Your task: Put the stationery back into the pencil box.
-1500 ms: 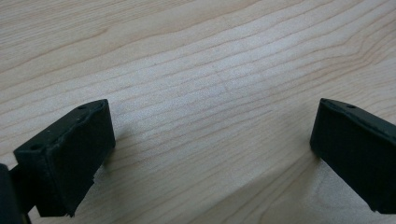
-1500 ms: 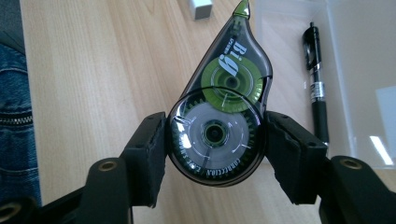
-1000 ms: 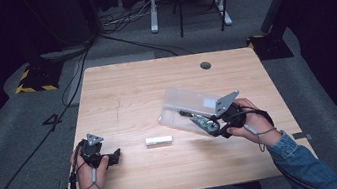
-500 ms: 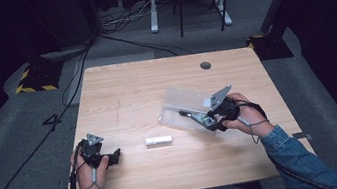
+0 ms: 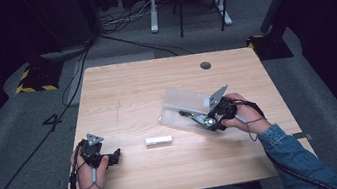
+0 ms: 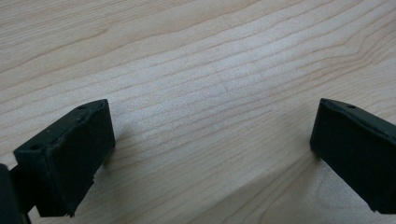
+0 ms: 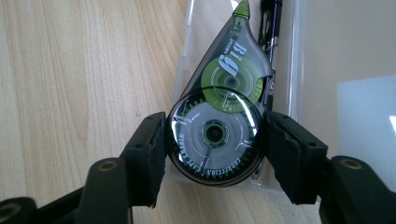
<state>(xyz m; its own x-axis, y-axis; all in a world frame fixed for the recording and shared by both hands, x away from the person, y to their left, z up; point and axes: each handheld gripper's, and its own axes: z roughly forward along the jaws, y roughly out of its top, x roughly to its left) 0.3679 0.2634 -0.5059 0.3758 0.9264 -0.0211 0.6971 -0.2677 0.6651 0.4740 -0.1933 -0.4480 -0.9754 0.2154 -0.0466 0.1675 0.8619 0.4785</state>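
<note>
Over the clear plastic case [image 7: 299, 56] at table right, my right gripper [image 7: 215, 140] clamps one correction tape dispenser [image 7: 219, 116]; one pen [image 7: 270, 42], I think, lies in the case beside it. One white tube [image 5: 158, 140] rests mid-table. My left gripper [image 6: 210, 140] sits open on the wooden table [image 6: 187, 56], holding nothing.

1. Left gripper [image 6: 212, 158] – jaws spread wide, nothing between them.
2. Table [image 6: 210, 70] – light wood with the grain running diagonally; it lies close under the jaws.
3. One black jaw sits low over the table at lower left, the other at the right edge.
4. Each jaw throws a soft shadow on the table just beside it.
</note>
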